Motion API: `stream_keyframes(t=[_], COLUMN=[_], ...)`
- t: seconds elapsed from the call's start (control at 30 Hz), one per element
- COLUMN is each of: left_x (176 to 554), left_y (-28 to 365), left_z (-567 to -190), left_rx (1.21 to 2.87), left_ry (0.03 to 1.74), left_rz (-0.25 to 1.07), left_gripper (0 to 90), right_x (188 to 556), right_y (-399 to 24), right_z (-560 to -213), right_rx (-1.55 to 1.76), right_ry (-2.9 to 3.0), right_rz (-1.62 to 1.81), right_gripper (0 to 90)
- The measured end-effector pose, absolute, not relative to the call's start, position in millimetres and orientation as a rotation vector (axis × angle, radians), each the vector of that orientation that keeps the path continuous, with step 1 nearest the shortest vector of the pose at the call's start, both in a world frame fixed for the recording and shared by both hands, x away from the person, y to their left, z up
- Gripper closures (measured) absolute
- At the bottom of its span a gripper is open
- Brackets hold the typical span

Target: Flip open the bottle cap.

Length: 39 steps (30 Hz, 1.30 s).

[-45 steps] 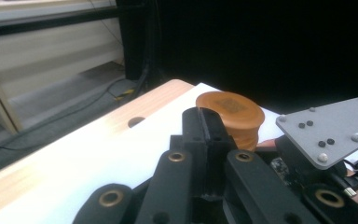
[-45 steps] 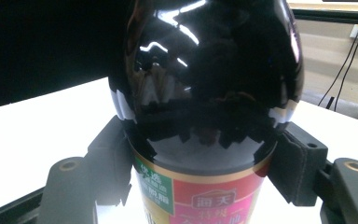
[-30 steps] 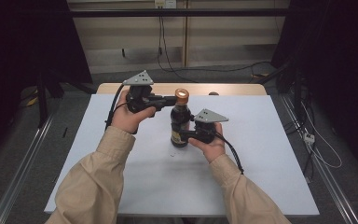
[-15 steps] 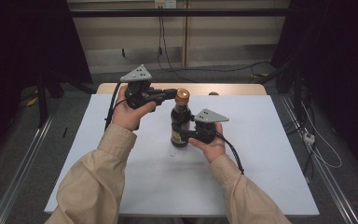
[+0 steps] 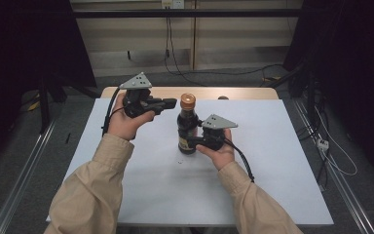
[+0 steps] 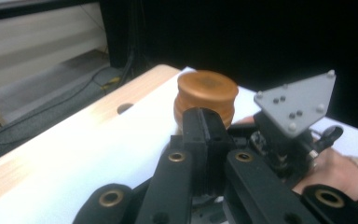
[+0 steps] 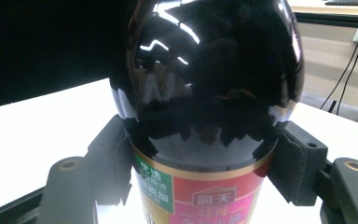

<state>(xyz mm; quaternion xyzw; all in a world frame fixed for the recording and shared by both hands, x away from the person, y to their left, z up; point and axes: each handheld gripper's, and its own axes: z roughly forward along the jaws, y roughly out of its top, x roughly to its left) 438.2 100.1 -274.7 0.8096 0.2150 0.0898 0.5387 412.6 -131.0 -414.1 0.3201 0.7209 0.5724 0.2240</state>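
A dark sauce bottle [image 5: 187,124] with a red and green label and a copper-coloured cap [image 5: 187,101] stands upright in the middle of the white table [image 5: 272,161]. My right gripper [image 5: 192,142] is shut on its lower body from the right. In the right gripper view the pads [image 7: 114,158] press both sides of the bottle [image 7: 205,70]. My left gripper [image 5: 173,102] is held level just left of the cap, shut with nothing between its jaws. In the left gripper view its closed fingertips [image 6: 205,123] sit right in front of the cap [image 6: 207,91], and whether they touch it I cannot tell.
A wooden strip [image 5: 243,92] with a small hole runs along the table's far edge. Cables [image 5: 331,156] lie on the floor to the right and behind. Metal rails [image 5: 24,175] flank the table. Bare white surface lies left, right and in front of the bottle.
My left gripper has drawn back slightly to the left of the cap. The right gripper and the bottle have stayed put.
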Motion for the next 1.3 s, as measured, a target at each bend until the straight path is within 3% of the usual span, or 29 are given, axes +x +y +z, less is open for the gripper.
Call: stream_keyframes(t=[0.87, 1.3], left_x=[451, 449], left_y=[86, 84], left_z=[-268, -266], left_rx=[2.031, 1.987], left_ry=[0.472, 0.471], left_rz=[0.223, 0.227], left_gripper=[90.0, 90.0], right_x=[413, 413], right_y=[-133, -133], right_z=[-415, -415], right_rx=[0.886, 0.887], right_ry=[1.989, 1.985], right_rz=[1.588, 1.594], right_gripper=[30.8, 30.8])
